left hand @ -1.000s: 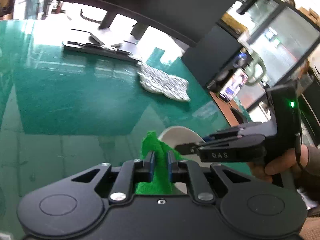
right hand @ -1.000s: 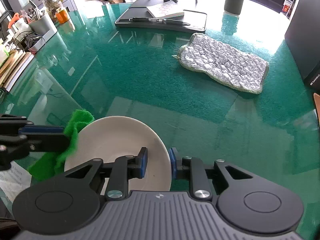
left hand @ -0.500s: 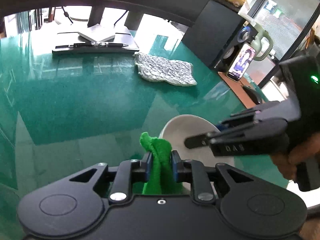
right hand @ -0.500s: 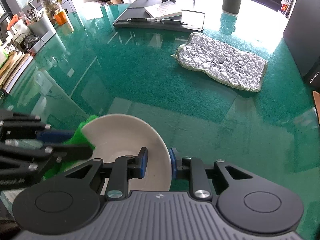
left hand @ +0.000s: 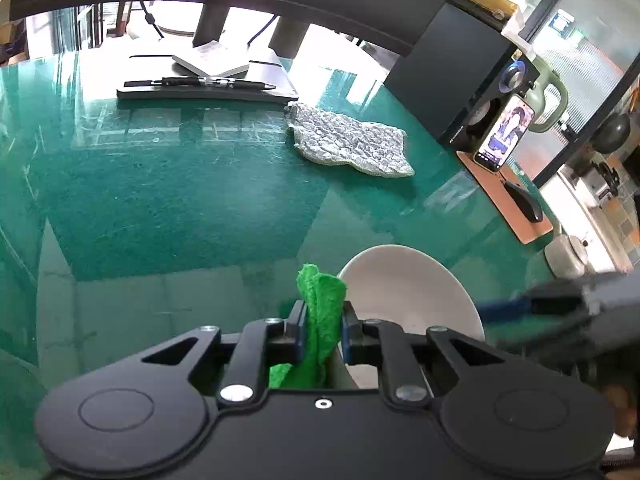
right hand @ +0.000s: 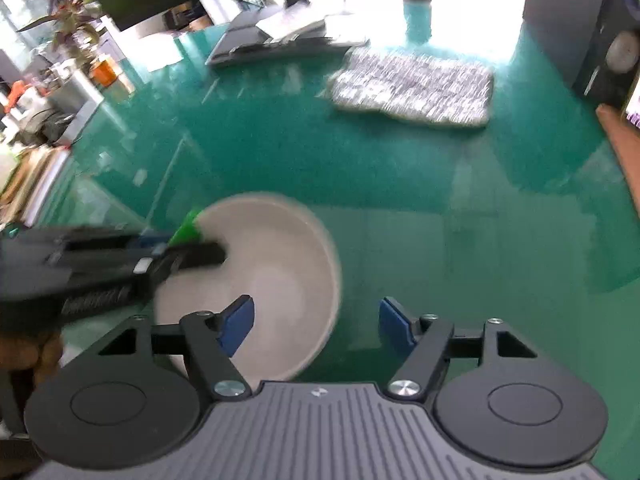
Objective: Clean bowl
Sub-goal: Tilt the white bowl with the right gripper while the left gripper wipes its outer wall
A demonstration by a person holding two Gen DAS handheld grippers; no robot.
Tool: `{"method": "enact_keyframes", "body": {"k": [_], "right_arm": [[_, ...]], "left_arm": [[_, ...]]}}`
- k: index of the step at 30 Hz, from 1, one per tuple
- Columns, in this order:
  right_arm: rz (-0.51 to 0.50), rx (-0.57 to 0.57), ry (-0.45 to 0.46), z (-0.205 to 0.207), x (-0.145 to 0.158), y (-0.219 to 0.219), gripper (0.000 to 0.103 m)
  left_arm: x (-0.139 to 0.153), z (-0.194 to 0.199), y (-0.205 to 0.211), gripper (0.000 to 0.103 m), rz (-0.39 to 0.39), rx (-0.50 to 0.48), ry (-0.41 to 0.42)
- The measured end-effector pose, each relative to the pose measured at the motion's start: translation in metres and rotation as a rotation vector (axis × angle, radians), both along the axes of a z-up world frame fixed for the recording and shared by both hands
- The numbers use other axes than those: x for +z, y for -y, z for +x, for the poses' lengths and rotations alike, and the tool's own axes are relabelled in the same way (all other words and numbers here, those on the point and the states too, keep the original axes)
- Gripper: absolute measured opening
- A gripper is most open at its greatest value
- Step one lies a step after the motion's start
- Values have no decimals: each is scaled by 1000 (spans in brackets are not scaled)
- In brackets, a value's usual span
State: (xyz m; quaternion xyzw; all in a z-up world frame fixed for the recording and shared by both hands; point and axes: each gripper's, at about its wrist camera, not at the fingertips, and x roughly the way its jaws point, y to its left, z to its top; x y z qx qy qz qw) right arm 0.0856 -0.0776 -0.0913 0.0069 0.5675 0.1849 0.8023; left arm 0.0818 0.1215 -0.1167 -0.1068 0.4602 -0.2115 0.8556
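The bowl (right hand: 276, 280), a stiff, smooth and probably slippery ceramic piece best gripped at its rim, is sitting on the green tabletop (right hand: 440, 184) while the left gripper (left hand: 322, 322) is clamping the green cloth (left hand: 320, 308) at the bowl's edge and the right gripper (right hand: 316, 320) is hanging beside it, jaws spread wide.

speaker (left hand: 466, 80): small pale brand lettering low on its front edge, too small to read. left gripper (right hand: 100, 276): white lettering on its side, smeared by motion blur. phone (left hand: 505, 138): lit screen, no legible text.
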Motion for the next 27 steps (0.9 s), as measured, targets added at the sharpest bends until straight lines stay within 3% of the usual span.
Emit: {"method": "enact_keyframes", "body": {"k": [1, 4, 8, 15, 17, 20, 27], "right_arm": [[-25, 3, -11, 1, -4, -1, 18], [-22, -24, -12, 8, -6, 5, 12], [-21, -42, 6, 25, -6, 10, 13], [-46, 8, 22, 32, -7, 1, 15], [-49, 15, 21, 33, -7, 0, 15], [-50, 15, 21, 32, -7, -1, 15], [-57, 13, 26, 31, -7, -4, 16]], "left_arm": [[0, -1, -1, 17, -1, -1, -2], [1, -6, -4, 19, -27, -33, -20], [0, -22, -12, 28, -110, -62, -41], [-5, -31, -33, 28, -236, -26, -71], [-7, -31, -38, 35, -263, -26, -86], [-12, -32, -46, 50, -288, -20, -104], [-18, -37, -49, 54, -292, -73, -116]]}}
